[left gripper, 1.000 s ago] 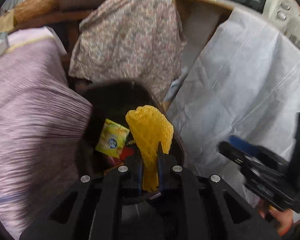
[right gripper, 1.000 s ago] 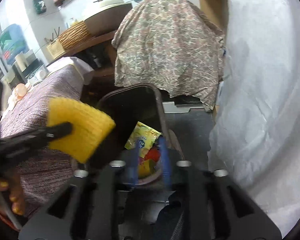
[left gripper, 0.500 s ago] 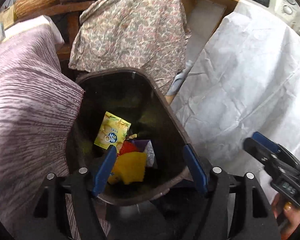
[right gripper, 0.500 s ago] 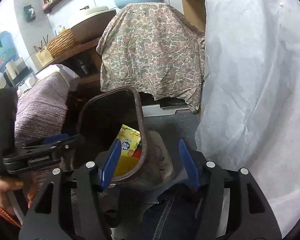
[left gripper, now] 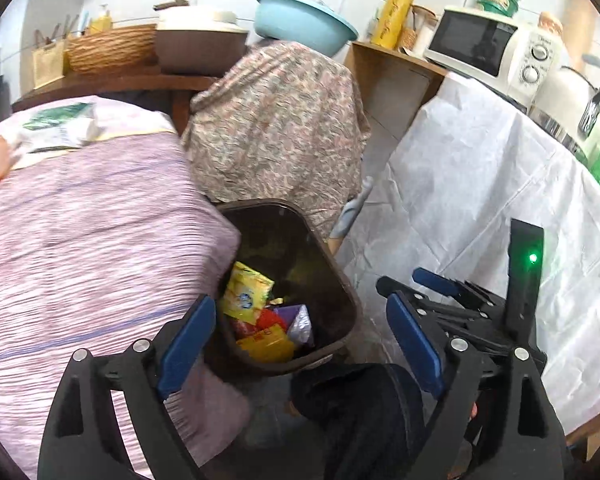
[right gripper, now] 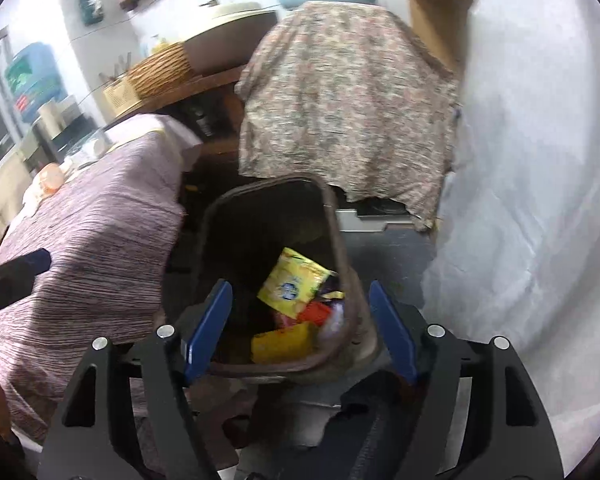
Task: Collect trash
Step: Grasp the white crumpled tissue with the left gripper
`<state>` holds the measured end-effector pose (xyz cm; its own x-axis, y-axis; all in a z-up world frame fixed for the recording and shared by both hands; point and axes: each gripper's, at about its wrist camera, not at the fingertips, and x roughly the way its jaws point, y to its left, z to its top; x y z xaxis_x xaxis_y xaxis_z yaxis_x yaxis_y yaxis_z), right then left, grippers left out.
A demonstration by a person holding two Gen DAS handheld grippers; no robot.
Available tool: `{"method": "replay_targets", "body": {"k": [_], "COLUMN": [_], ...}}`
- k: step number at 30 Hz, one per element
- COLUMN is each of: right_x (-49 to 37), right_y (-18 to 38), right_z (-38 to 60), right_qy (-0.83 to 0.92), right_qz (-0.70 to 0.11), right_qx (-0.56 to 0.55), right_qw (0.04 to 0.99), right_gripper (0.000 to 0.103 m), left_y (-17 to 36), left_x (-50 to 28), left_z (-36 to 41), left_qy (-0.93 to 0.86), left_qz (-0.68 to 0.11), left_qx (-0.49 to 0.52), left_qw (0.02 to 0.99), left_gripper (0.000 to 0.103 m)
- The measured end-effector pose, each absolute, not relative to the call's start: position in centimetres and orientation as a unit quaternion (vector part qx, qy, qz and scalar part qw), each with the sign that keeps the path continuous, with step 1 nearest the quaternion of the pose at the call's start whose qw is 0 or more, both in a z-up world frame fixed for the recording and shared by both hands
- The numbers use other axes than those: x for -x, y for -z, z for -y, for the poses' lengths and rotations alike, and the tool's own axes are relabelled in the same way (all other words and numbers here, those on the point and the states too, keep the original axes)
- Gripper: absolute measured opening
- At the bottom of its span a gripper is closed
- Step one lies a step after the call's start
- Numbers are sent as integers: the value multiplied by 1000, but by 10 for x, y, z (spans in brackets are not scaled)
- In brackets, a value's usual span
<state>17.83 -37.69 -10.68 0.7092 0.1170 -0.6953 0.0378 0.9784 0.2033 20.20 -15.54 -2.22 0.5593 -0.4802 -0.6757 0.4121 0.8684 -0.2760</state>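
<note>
Both my grippers, left and right, spread wide, empty, above the brown bin. Yellow sponge lies inside (among wrappers), beside yellow packet.

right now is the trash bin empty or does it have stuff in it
Not empty. The brown trash bin holds a yellow packet, a flat yellow piece and red and silvery wrappers at its bottom, well below the rim.
</note>
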Motion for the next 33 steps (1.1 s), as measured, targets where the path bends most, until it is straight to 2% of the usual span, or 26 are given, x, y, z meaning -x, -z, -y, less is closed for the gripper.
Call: {"method": "replay_targets", "body": {"k": [6,9,14,18,24,33], "right_x": [-195,-201,-213,-228,-265,-331], "right_y": [83,72,52,40,19,14], "right_z": [325,301,253,218,163,98], "right_qy": [-79,-103,-152,-195,-251,-282], "right_qz": [-371,-365,-354,-355,-360,-372], "right_qx": [-63,-46,-5,21,57,100], "right_qw": [923,924,923,914,897,879], "right_gripper": [72,80,81,81,82,82], "left_y": [4,-5,-16,-18,-14,4], "left_x": [-188,-184,-193,-214,-249,-316], "left_z": [106,77,15,-53,-141,-196], "left_qy": [230,210,148,73,19,-18], "left_qz": [-385,-376,-362,-366,-392,-422], "left_qx": [48,31,-9,-21,18,21], "left_qw": [893,902,920,927,920,906], "left_gripper": [87,87,89,89,89,89]}}
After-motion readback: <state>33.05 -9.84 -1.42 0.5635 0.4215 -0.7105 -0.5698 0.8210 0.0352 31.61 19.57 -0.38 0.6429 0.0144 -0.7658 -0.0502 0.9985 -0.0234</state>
